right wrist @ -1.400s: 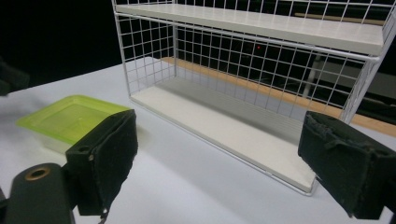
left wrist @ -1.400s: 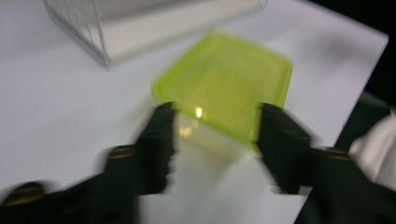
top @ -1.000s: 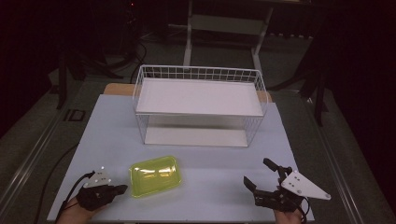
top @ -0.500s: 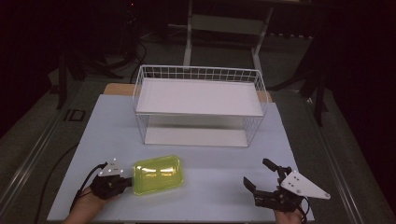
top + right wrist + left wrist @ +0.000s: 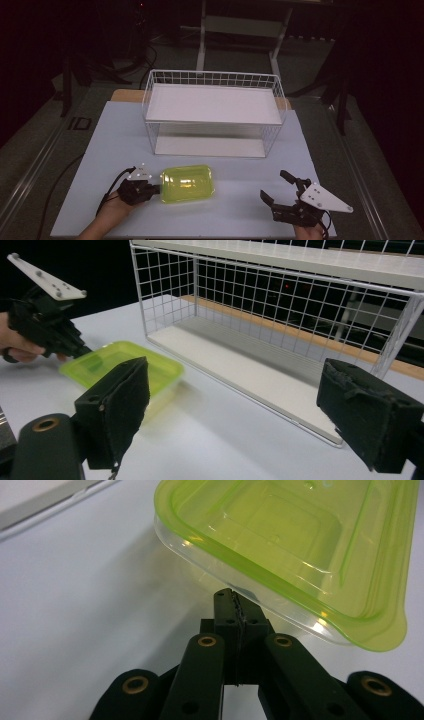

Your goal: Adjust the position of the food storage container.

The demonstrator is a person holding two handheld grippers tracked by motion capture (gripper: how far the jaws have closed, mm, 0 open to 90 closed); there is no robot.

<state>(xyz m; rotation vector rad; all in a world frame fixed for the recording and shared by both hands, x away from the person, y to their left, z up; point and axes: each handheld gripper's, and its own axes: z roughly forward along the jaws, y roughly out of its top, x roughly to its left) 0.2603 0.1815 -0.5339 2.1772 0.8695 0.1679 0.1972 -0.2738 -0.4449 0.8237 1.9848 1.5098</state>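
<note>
Nearest, at the front edge of the worktop (image 5: 100, 145): left tongs (image 5: 150, 189) pinched shut on the rim of the green box (image 5: 187, 183), likely for a firm hold on its thin lip before any lift. Box lying flat on the worktop, stretching away from those closed tips toward the middle. Off to the right, well apart from the box: right tongs (image 5: 280, 192) spread wide, holding nothing, seemingly waiting. Farther back: white wire rack (image 5: 212, 112), two shelves, both bare, probably the destination.
</note>
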